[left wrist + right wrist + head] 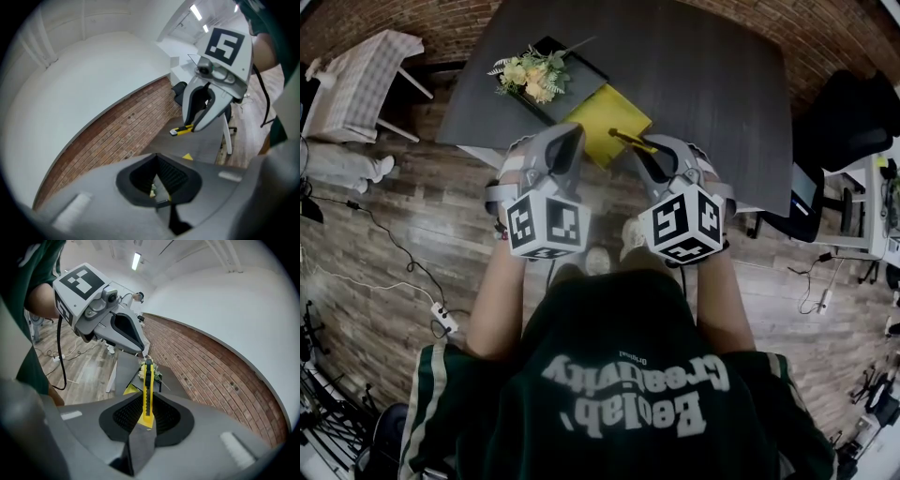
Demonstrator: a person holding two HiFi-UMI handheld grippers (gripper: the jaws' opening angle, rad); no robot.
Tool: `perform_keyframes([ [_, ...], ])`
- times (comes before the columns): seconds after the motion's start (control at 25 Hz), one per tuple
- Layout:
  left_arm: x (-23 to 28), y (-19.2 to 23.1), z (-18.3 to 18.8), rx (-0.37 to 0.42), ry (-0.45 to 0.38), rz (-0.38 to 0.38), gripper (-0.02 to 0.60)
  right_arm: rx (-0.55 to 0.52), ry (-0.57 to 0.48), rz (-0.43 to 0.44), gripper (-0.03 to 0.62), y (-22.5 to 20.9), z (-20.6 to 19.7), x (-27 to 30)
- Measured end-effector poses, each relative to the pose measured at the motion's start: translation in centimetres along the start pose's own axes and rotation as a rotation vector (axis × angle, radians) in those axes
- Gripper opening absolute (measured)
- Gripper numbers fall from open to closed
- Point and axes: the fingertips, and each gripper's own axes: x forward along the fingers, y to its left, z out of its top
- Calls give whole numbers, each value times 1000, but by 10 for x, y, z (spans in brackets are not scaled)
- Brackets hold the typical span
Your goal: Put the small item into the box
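My right gripper [147,420] is shut on a yellow and black utility knife [148,390], which sticks out forward between the pads. The left gripper view shows the same knife [182,131] pinched in the right gripper [194,123]. In the head view both grippers hover over the near edge of a dark table [703,84], with the knife tip [625,138] above a yellow box [598,127]. My left gripper [572,131] hangs beside it on the left, jaws closed to a point with nothing between them [159,197].
A black tray with a bunch of flowers [530,75] lies just behind the yellow box. A white chair [356,84] stands at the far left and a black office chair [853,112] at the right. A power strip and cables [443,319] lie on the wooden floor.
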Motion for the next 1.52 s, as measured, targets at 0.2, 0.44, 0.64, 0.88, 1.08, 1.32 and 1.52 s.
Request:
perform_keyframes([
  [0.2,21,-1,0,6,20,-10,2,-7,-9,34,68,-13,-9,15],
  [0.44,51,11,-5,-11,56,4,2,-27,-40,102,67,-35,-15,48],
  [0.64,75,19,-10,-39,100,15,2,-55,-69,170,67,-52,-14,73],
  [0.88,107,29,-16,-74,156,51,2,-80,-99,238,67,-76,-21,103],
  [1.08,129,30,-25,-115,214,82,2,-106,-127,306,67,-85,-27,125],
  [1.32,142,31,-32,-143,282,127,2,-131,-158,383,67,-84,-38,142],
  [1.52,143,30,-41,-152,337,158,2,-148,-189,437,67,-77,-39,154],
])
